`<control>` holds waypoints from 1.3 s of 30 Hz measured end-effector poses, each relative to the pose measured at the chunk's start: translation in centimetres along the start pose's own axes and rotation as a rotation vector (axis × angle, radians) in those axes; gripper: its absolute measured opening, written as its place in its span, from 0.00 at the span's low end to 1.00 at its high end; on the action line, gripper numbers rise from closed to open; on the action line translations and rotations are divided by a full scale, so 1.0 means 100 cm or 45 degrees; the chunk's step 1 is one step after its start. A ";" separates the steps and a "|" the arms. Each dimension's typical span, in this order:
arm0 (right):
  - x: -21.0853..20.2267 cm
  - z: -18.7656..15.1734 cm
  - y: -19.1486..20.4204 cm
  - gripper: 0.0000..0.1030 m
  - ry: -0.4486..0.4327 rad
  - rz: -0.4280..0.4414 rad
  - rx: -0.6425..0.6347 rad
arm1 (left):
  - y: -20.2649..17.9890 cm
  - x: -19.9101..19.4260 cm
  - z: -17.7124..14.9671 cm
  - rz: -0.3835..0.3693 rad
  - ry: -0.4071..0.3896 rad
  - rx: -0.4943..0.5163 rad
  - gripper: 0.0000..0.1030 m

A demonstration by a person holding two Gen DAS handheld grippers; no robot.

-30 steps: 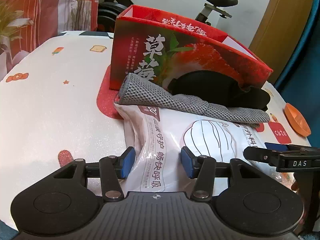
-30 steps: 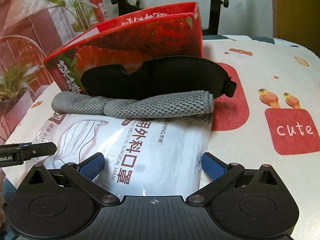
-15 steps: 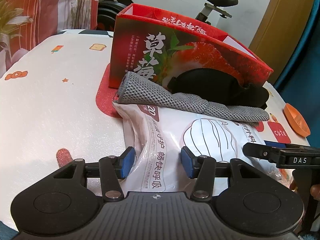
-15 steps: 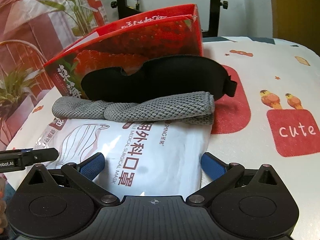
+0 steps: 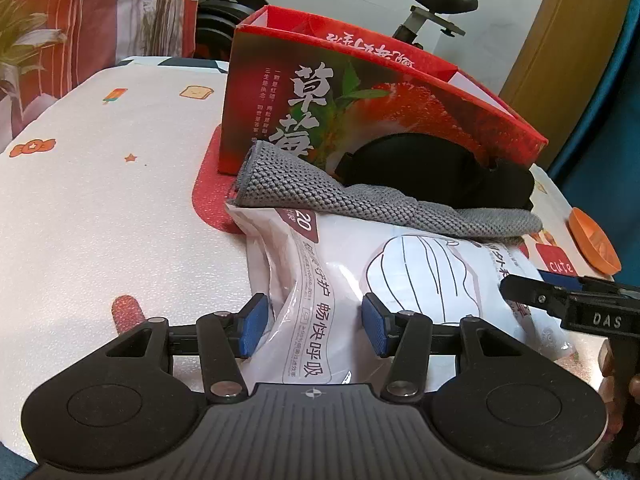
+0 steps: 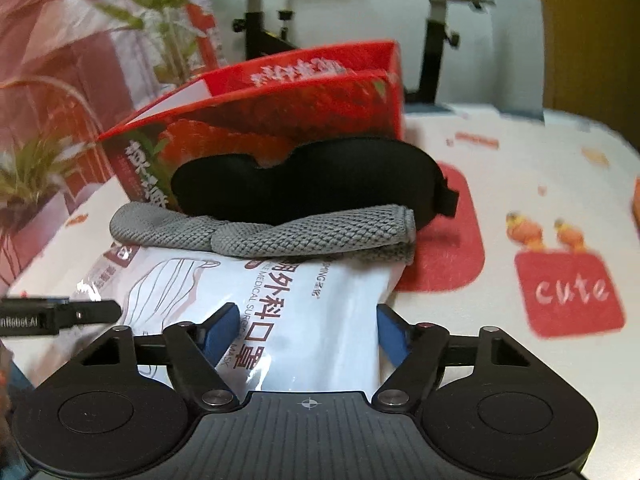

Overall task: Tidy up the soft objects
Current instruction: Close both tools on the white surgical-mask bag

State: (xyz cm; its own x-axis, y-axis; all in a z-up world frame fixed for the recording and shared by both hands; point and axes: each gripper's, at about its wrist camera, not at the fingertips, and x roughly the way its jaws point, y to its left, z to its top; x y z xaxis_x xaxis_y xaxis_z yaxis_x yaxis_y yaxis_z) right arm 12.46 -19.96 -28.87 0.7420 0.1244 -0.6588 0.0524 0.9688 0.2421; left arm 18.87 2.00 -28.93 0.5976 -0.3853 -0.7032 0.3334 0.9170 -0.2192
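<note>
A white pack of surgical masks [image 5: 404, 276] lies on the table, with a rolled grey knitted cloth [image 5: 360, 200] on its far edge and a black eye mask [image 5: 436, 172] leaning on a red strawberry box [image 5: 360, 104]. My left gripper [image 5: 314, 324] grips the pack's left end, its blue pads pressed into the bulging plastic. My right gripper [image 6: 304, 336] has narrowed around the pack's [image 6: 312, 312] right end, pads touching its sides. The cloth [image 6: 288, 232], eye mask [image 6: 320, 176] and box [image 6: 280, 100] lie beyond.
The table wears a white cover [image 5: 100, 184] with cartoon prints and a red "cute" patch [image 6: 568, 292]. An orange dish [image 5: 594, 240] sits at the right edge. An exercise bike [image 5: 432, 4] and patterned curtain [image 5: 60, 12] stand behind.
My right gripper's fingers have closed in from wide open onto the mask pack's end and the view has shifted. My left gripper has kept its grip and barely moved.
</note>
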 end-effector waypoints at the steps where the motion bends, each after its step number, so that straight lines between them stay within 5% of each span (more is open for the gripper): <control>1: -0.001 0.000 0.002 0.68 0.000 -0.005 -0.021 | 0.000 0.000 0.000 0.001 0.001 0.000 0.52; 15: -0.013 0.001 -0.007 0.42 -0.034 -0.006 0.047 | 0.000 0.000 0.000 0.001 0.000 -0.005 0.53; 18: -0.018 0.001 -0.013 0.33 -0.049 -0.019 0.065 | 0.000 0.000 -0.001 0.005 0.001 -0.004 0.53; 22: -0.018 0.000 -0.027 0.07 -0.046 -0.029 0.141 | -0.001 0.000 0.000 0.005 0.001 -0.004 0.53; 26: -0.014 -0.003 -0.037 0.09 -0.019 -0.019 0.196 | -0.001 0.000 0.000 0.005 0.000 -0.004 0.54; 32: -0.008 -0.005 -0.048 0.25 0.032 0.016 0.317 | 0.001 0.000 0.000 0.004 0.002 -0.011 0.56; 39: -0.004 -0.011 -0.063 0.28 0.069 0.086 0.511 | 0.003 0.001 0.000 0.003 0.003 -0.018 0.57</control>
State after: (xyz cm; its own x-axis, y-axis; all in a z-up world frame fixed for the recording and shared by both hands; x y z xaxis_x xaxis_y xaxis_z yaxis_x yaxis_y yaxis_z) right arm 11.14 -25.92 -30.90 0.7168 0.2067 -0.6659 0.2694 0.7988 0.5380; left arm 19.01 2.22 -29.06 0.5966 -0.3826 -0.7054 0.3213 0.9194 -0.2270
